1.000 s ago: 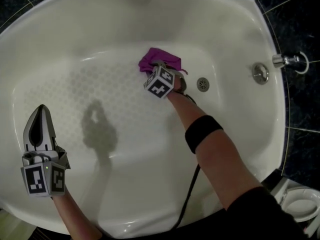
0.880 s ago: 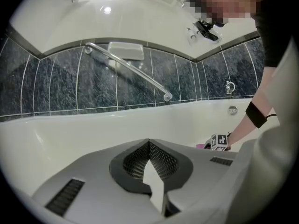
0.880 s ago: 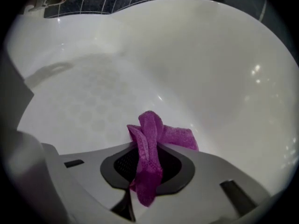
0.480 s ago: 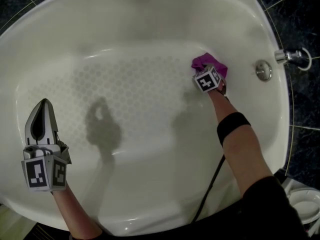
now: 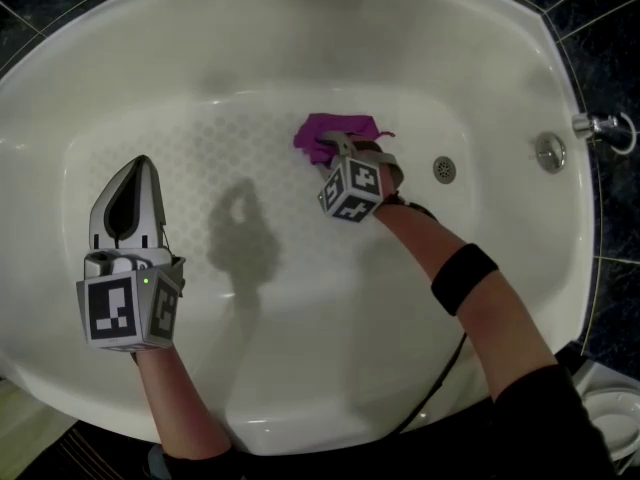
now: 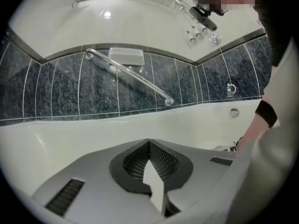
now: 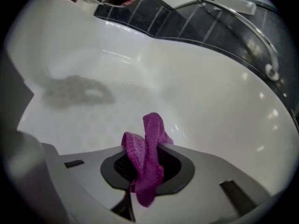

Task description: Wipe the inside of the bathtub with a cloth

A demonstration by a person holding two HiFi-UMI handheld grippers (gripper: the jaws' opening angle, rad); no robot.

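Right gripper [image 5: 343, 150] now at frame centre, back from the bathtub [image 5: 250, 38] right end. Lower left, nearest: left gripper [image 5: 138, 168], jaws together, empty, idle. Centre: right gripper clamped on purple cloth [image 5: 330, 131], cloth on patterned floor, drain [image 5: 444, 169] to its right. Step: mid-wipe, likely. Next: sweep cloth across remaining floor and walls, keeping contact

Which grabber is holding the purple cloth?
The right gripper has the purple cloth pinched in its jaws. The left gripper, off to the side, is shut with nothing in it.
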